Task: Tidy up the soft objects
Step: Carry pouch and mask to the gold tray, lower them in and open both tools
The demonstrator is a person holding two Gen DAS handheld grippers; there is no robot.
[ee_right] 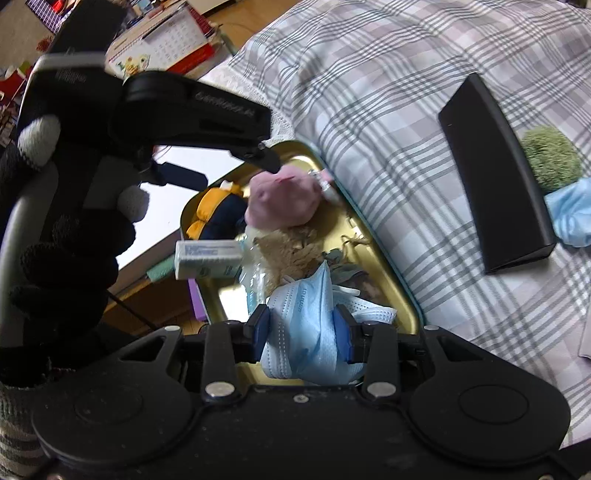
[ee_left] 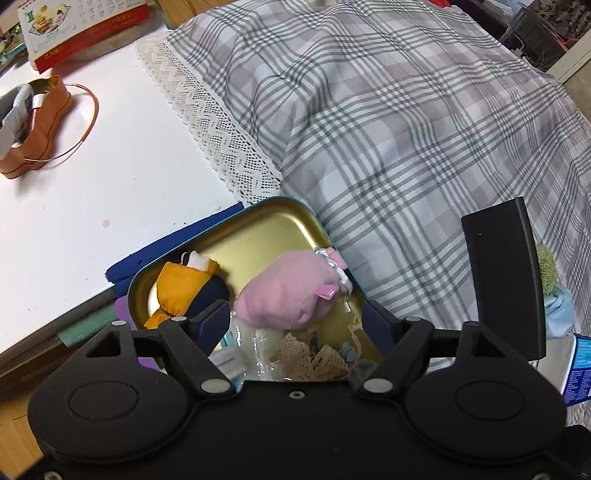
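Over gold tin [ee_right: 391, 273] | right tool [ee_right: 304, 332] clamps blue mask [ee_right: 306, 317] | left tool [ee_left: 295, 321] agape above pink pouch [ee_left: 288, 291]

A bed takes up most of the view, covered by a grey and white plaid quilt [ee_left: 406, 122] with a cream lace border [ee_left: 210, 122]. Beside it stands a white table [ee_left: 110, 206], its top marked by a small pink stain. A desk calendar [ee_left: 81, 29] stands at the table's far edge. Wooden flooring [ee_left: 14, 421] shows below the table. Lighting is even and soft, possibly daylight. Far corners are cluttered and blurred.
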